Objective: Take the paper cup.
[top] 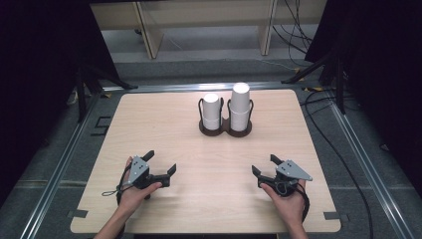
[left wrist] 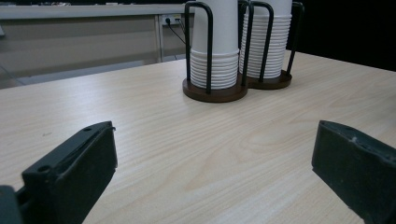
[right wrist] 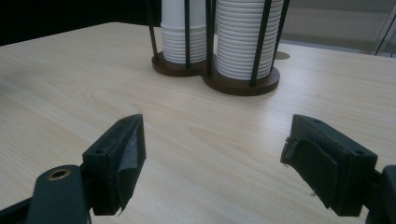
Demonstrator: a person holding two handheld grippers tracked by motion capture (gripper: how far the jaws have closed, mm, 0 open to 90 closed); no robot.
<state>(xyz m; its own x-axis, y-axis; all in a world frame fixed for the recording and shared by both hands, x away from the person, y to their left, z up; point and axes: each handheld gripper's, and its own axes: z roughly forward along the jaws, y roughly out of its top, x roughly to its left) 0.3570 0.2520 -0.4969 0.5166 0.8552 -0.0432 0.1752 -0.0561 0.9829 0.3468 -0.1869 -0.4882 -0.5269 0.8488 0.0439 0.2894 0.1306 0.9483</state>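
Observation:
Two stacks of white paper cups stand upside down in a dark double cup holder (top: pixel 225 128) at the far middle of the table; the left stack (top: pixel 211 110) is shorter than the right stack (top: pixel 239 105). The holder also appears ahead in the left gripper view (left wrist: pixel 215 92) and in the right gripper view (right wrist: pixel 239 85). My left gripper (top: pixel 160 163) rests near the front left, held by a hand, open, nothing between its jaws (left wrist: pixel 212 163). My right gripper (top: pixel 264 165) sits near the front right, open and empty too (right wrist: pixel 212 163).
The light wooden table (top: pixel 164 114) has rounded corners and sits within a metal floor frame. Behind it stand a pale wooden bench (top: pixel 149 30) and loose cables (top: pixel 298 30). Dark curtains flank both sides.

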